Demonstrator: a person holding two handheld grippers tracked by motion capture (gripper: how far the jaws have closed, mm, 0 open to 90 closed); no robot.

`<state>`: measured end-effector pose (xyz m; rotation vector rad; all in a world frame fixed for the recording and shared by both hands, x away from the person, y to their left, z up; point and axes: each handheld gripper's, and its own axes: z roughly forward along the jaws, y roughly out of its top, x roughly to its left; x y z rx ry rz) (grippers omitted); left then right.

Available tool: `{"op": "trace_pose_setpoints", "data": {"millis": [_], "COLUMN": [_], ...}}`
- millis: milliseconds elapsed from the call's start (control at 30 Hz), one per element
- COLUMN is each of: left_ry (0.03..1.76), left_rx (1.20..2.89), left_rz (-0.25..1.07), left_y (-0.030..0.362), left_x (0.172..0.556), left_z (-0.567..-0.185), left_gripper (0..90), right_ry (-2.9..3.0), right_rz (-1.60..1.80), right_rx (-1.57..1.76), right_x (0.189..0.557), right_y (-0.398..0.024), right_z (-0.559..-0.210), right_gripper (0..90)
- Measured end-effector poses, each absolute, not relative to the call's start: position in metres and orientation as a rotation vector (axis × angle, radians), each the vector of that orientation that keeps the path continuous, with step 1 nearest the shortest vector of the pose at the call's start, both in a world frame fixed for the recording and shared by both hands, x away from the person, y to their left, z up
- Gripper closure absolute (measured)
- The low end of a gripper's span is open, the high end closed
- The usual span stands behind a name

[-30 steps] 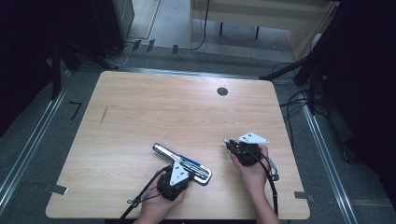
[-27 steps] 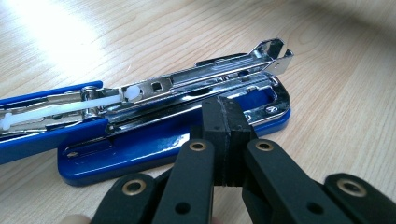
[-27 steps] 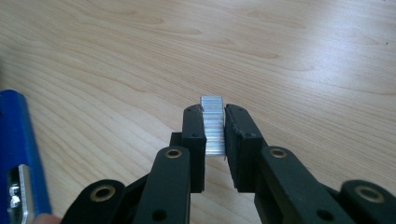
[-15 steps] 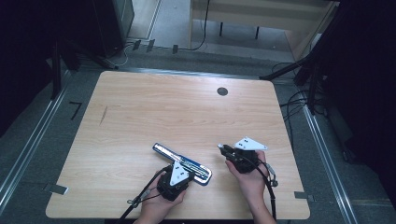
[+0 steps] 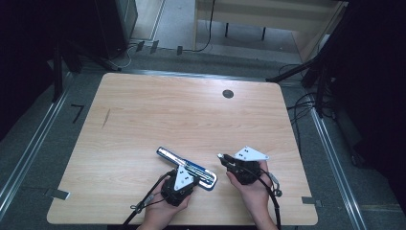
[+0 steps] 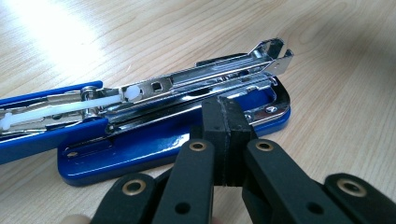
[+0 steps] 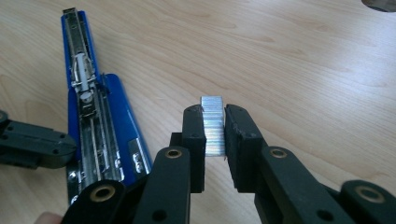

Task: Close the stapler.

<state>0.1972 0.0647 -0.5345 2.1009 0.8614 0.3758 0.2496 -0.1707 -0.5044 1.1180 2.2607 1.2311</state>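
Both hand-held grippers are at work: my right hand-held gripper [image 7: 215, 128] pinches a strip of staples [image 7: 213, 126] between its jaws, above the bench [image 5: 158, 115]. My left hand-held gripper [image 6: 223, 119] is fully closed, its tips against the blue stapler [image 6: 159, 140], which lies open on the bench.

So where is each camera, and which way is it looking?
High view: above the table, looking forward and down; both hands, left gripper, right gripper.
Left gripper view: on the left gripper, shut beside the blue stapler.
Right gripper view: on the right gripper, holding a staple strip.
All three share the open stapler.
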Motion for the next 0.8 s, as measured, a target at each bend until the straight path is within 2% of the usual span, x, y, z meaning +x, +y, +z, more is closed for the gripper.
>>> {"op": "trace_pose_setpoints", "data": {"millis": [800], "left_ry": [0.868], "left_rx": [2.094], "left_rz": [0.368], "left_y": [0.065], "left_x": [0.197], "left_z": [-0.535], "left_gripper": [90.0], "right_ry": [2.389], "right_rz": [1.301], "right_rx": [0.966], "right_x": [0.225], "right_y": [-0.150], "right_z": [-0.493], "right_gripper": [80.3]}}
